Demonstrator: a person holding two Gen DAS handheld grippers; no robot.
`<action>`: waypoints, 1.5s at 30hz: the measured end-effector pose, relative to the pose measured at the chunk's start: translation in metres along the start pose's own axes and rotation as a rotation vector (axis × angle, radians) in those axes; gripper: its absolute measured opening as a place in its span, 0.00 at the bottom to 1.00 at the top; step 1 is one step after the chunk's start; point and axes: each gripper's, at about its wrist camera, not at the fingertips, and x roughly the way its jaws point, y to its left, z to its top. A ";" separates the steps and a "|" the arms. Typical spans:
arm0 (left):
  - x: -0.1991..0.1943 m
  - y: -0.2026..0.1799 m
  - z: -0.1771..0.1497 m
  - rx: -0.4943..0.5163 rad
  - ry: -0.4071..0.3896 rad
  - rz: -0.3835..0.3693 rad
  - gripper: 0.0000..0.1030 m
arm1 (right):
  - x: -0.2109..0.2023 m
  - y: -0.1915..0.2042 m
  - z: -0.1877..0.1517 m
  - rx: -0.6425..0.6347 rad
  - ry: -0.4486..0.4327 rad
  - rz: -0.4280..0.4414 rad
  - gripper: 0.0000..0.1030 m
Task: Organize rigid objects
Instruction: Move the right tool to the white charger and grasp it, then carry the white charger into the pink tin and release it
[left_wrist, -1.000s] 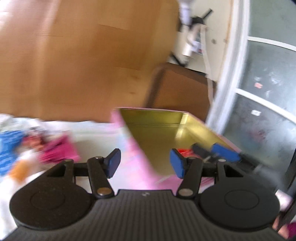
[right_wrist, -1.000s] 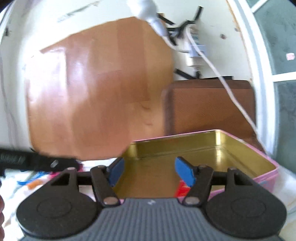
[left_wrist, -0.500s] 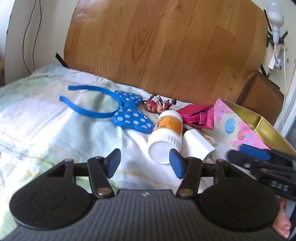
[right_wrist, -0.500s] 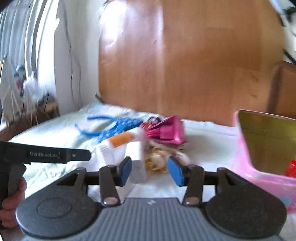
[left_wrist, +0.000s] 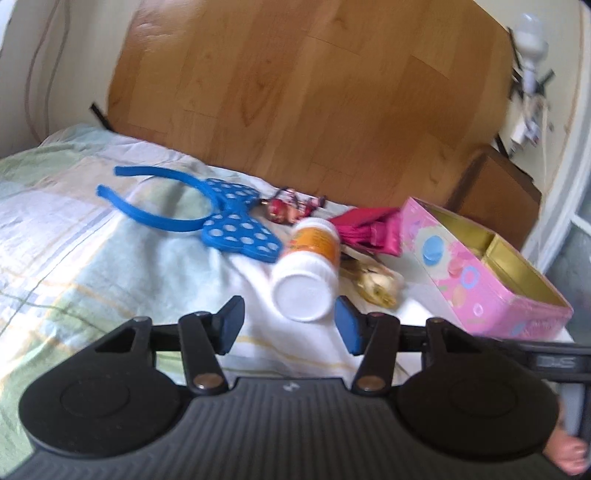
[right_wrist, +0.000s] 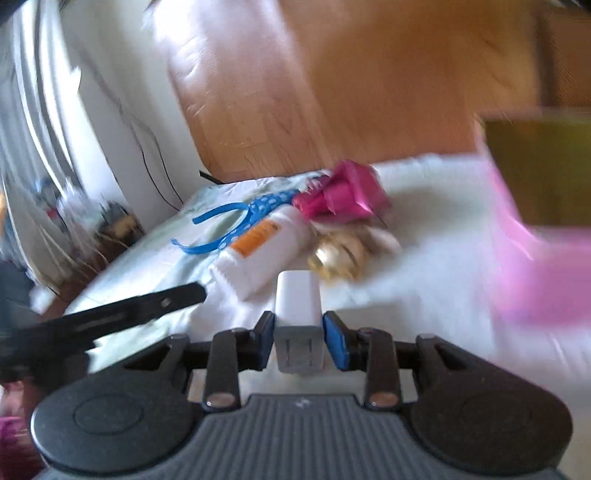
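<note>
Left wrist view: the left gripper (left_wrist: 288, 326) hangs about half open over the bedsheet (left_wrist: 92, 266) with nothing between its pads; its jaws have just been narrowing a little. Just beyond its tips lies one white bottle (left_wrist: 308, 271) with an orange label, on its side, cap toward the camera. Farther off and to the left is one blue polka-dot headband (left_wrist: 221, 221); behind the bottle sit one small red figurine (left_wrist: 286, 208) and one magenta pouch (left_wrist: 369, 230). One crumpled golden item (left_wrist: 375, 286) lies to the right of the bottle, and one pink tin (left_wrist: 484, 273), lid off, stands at the far right.

Right wrist view (blurred): the right gripper (right_wrist: 300, 341) has just been closing, and its blue pads now sit against both sides of one white charger block (right_wrist: 298, 314), prongs toward the camera. The block looks gripped, resting low on the sheet, near the bottle and golden item.

To do this step well, I would finish the squeeze squarely on the block's flat sides before lifting, keep it level, and carry it right toward the tin, clear of the left gripper's finger, which crosses the left of this view.
</note>
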 end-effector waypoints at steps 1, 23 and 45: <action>-0.001 -0.008 0.000 0.014 0.011 -0.019 0.54 | -0.015 -0.011 -0.006 0.045 -0.001 0.014 0.29; 0.053 -0.168 -0.026 0.088 0.424 -0.463 0.52 | -0.143 -0.050 -0.085 -0.161 -0.167 -0.261 0.53; 0.047 -0.216 0.037 0.201 0.202 -0.492 0.38 | -0.121 -0.029 -0.032 -0.311 -0.315 -0.365 0.35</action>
